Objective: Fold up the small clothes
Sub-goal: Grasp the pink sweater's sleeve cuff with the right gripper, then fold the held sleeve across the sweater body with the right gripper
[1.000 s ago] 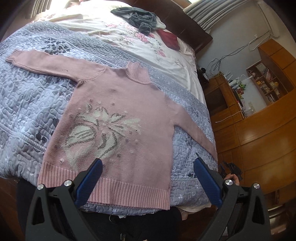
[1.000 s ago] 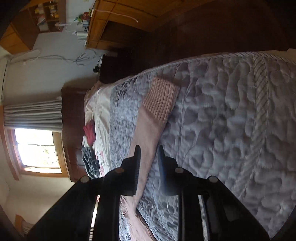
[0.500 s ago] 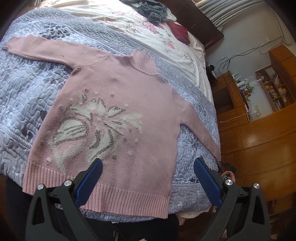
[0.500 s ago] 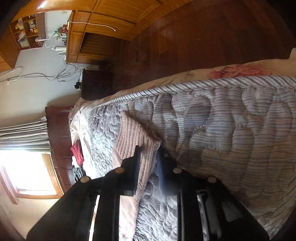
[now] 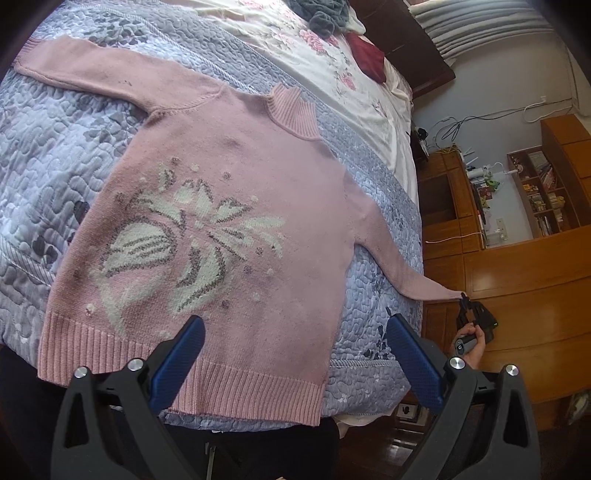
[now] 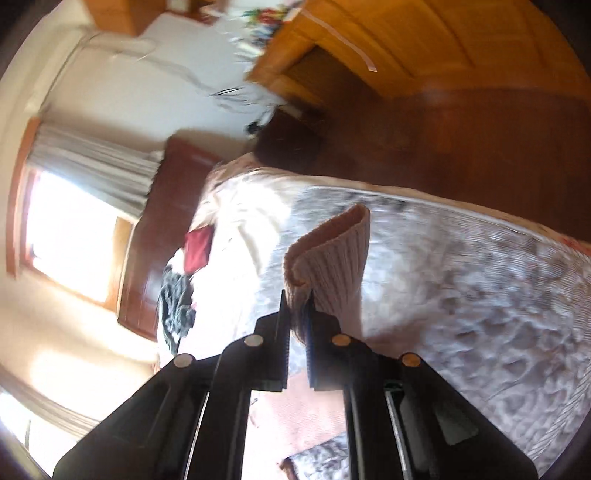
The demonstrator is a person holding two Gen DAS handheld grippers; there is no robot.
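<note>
A pink knitted sweater (image 5: 236,192) with a white and grey flower pattern lies spread face up on the quilted bed. My left gripper (image 5: 295,332) hovers open above its ribbed hem, with nothing between the blue pads. In the left wrist view my right gripper (image 5: 466,301) holds the end of the right sleeve at the bed's right edge, a hand behind it. In the right wrist view my right gripper (image 6: 297,299) is shut on the ribbed sleeve cuff (image 6: 332,254), which is lifted and curled above the quilt.
The grey-blue quilt (image 5: 48,155) covers the near part of the bed, a floral sheet (image 5: 332,62) the far part. A grey garment (image 5: 325,11) and a dark red cloth (image 5: 369,59) lie by the headboard. Wooden cabinets (image 5: 517,258) and shelves stand to the right.
My right gripper has closed on the sleeve cuff and lifted it off the quilt. The left gripper has drifted closer over the sweater and stays open.
</note>
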